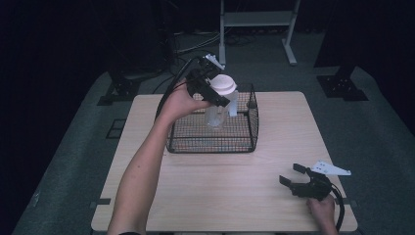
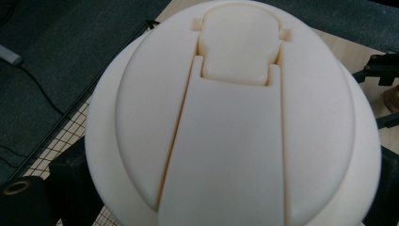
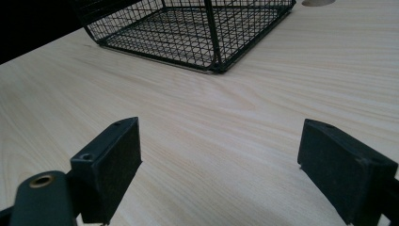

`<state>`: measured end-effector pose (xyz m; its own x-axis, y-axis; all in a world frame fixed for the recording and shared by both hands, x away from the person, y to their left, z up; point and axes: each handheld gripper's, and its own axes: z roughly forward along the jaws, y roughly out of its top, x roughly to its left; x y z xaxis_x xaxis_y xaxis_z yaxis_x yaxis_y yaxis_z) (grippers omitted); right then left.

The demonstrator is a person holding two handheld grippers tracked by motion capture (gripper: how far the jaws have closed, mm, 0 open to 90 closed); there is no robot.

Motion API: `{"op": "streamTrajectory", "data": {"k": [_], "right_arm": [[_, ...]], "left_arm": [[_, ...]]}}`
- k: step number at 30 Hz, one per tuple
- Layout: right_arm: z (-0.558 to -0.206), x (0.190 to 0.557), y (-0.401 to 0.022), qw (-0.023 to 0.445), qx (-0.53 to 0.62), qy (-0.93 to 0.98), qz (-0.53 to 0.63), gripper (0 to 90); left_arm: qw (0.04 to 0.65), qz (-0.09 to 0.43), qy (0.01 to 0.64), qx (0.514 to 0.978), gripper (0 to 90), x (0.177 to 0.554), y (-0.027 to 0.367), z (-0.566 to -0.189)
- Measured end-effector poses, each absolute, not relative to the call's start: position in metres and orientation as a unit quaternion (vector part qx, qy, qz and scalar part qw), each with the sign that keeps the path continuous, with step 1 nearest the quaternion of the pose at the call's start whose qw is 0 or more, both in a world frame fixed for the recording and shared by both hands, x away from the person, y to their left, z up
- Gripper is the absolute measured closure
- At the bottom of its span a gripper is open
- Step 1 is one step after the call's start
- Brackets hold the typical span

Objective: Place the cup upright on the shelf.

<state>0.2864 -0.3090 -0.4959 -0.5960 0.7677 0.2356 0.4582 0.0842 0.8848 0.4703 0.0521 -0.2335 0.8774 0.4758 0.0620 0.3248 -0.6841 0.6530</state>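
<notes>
One pale wooden bench (image 1: 254, 161) carried everything, and on its far half sat one black wire basket (image 1: 252, 128), open at the top. In the right gripper view the basket (image 3: 188, 33) showed as a near corner of mesh, well apart from that camera's own jaws.

There were two sets of tongs. The left tongs (image 1: 211, 92) were held up over the basket's left rear part, the person's left hand (image 1: 180, 102) behind them. They pinched one clear plastic bottle (image 1: 215, 113) by its top, just under its single cream lid (image 1: 224, 84); the bottle's body hung down inside the basket, and I could not tell whether its base touched the mesh floor. In the left gripper view the lid (image 2: 235, 117) sat right against the camera, its one flip flap running down the middle, with a black jaw at each lower side.

The right tongs (image 1: 291, 174) rested low at the bench's near right corner in the person's right hand (image 1: 323, 208), spread wide and gripping nothing, bare wood between the jaws.
</notes>
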Motion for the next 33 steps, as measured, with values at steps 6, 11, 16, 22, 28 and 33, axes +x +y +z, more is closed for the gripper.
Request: {"op": "streamTrajectory", "data": {"k": [6,11,16,22,28,33], "right_arm": [[-0.496,0.287,-0.309,0.147,0.426,0.721,0.527,12.9],[-0.496,0.287,-0.309,0.149,0.423,0.721,0.528,12.9],[-0.496,0.286,-0.309,0.146,0.425,0.72,0.528,12.9],[-0.496,0.287,-0.31,0.147,0.425,0.718,0.531,12.9],[-0.496,0.287,-0.311,0.145,0.427,0.717,0.531,12.9],[-0.496,0.287,-0.311,0.145,0.427,0.716,0.533,12.9]], "left_arm": [[0.32,0.116,0.232,0.911,5.6,0.482,0.054,-0.242],[0.313,0.113,0.246,0.91,5.6,0.491,0.054,-0.253],[0.315,0.111,0.255,0.907,5.6,0.499,0.054,-0.261],[0.313,0.114,0.269,0.904,5.6,0.508,0.057,-0.271],[0.305,0.115,0.282,0.902,5.5,0.515,0.059,-0.284],[0.306,0.113,0.287,0.901,5.5,0.519,0.057,-0.294]]}}
